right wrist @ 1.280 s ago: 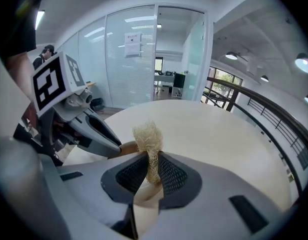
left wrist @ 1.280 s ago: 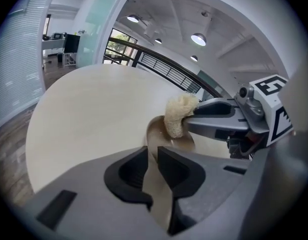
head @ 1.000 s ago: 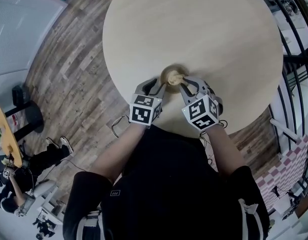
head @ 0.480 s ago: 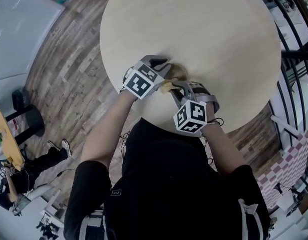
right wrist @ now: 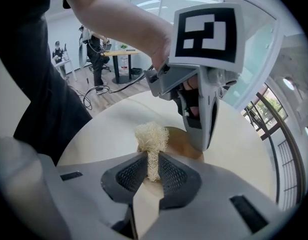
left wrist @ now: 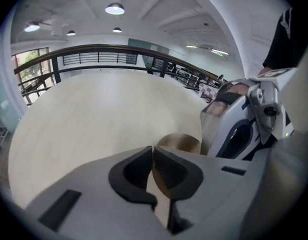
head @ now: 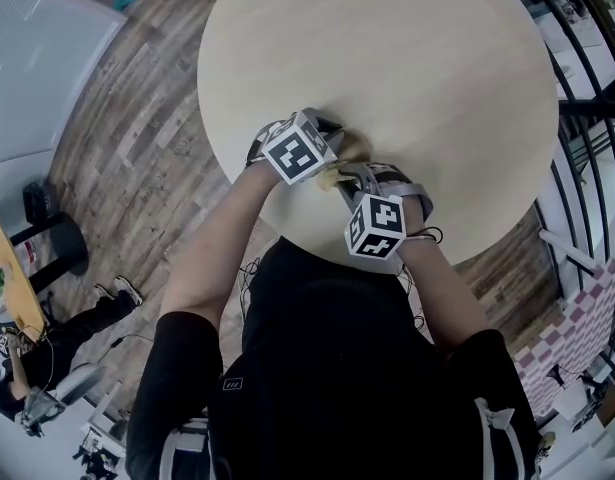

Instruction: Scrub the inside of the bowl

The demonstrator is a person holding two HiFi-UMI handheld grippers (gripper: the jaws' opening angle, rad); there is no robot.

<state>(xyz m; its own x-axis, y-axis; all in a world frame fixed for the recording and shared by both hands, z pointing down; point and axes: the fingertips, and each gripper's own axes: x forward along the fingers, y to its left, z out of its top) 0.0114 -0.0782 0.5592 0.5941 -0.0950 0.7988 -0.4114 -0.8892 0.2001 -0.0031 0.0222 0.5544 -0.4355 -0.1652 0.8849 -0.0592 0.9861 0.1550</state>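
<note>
L tool (left wrist: pixel 152 151) closing on wooden bowl (left wrist: pixel 180 142) rim, R tool (right wrist: pixel 152 160) clenched on fibre scrubber (right wrist: pixel 151 135) by bowl, near counter (head: pixel 387 58) edge

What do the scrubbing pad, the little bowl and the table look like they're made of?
The scrubbing pad: pale, coarse tangled fibres, likely plant fibre such as loofah. The bowl: smooth, matte brown, probably wood; too blurred to show grain. The table: light wood-grain top, either wood or laminate.

No readable text or numbers, square pattern markers on left cube (head: pixel 300 148), right cube (head: pixel 376 225)
</note>
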